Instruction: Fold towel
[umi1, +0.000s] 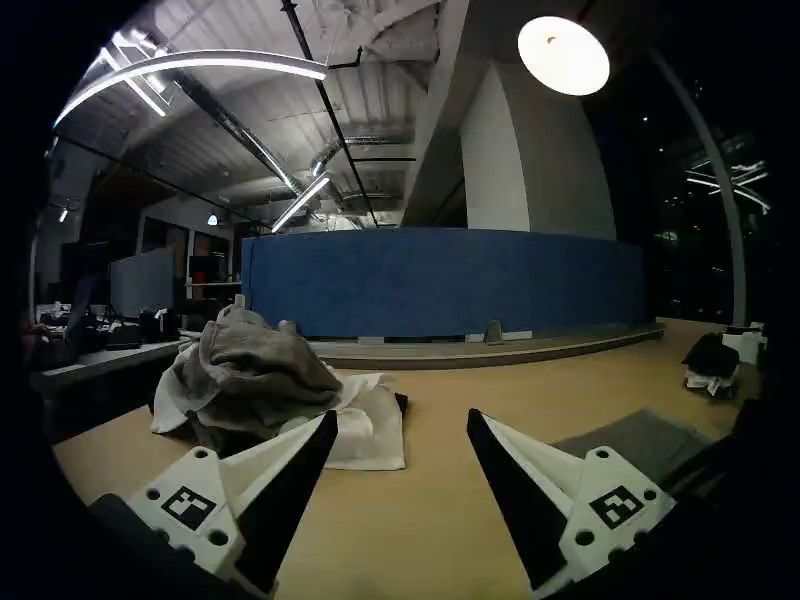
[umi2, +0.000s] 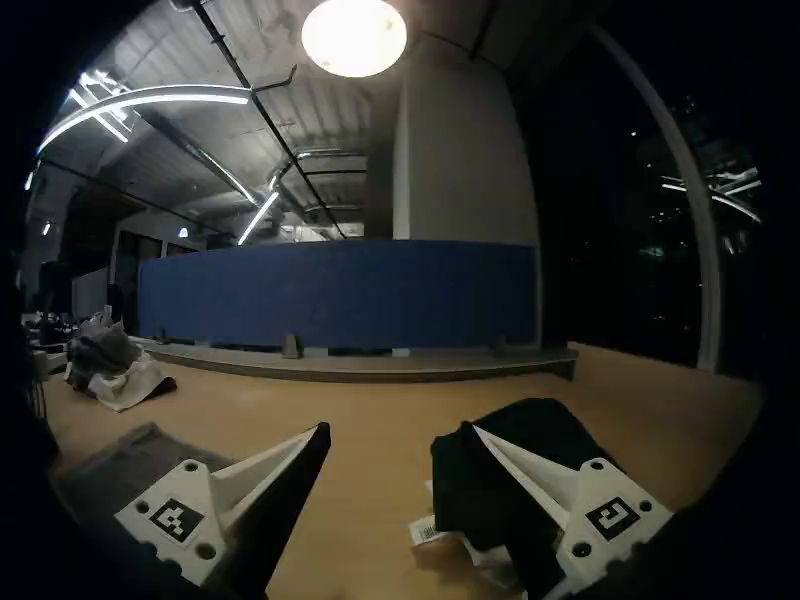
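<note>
In the left gripper view a heap of crumpled towels (umi1: 265, 385), grey and white, lies on the wooden table (umi1: 430, 500) just beyond my left finger. My left gripper (umi1: 400, 425) stands open with only table between its fingers. A flat grey towel (umi1: 640, 432) lies to its right. In the right gripper view my right gripper (umi2: 397, 432) is open too; a folded black towel (umi2: 500, 465) with a white tag lies under and beside its right finger. The flat grey towel (umi2: 110, 455) shows at left, the heap (umi2: 110, 370) far left.
A blue partition (umi1: 440, 280) runs along the table's far edge. The black towel (umi1: 712, 358) and a white object sit at the far right of the left gripper view. Desks with equipment (umi1: 110, 330) stand to the left. A round lamp (umi2: 354, 36) hangs overhead.
</note>
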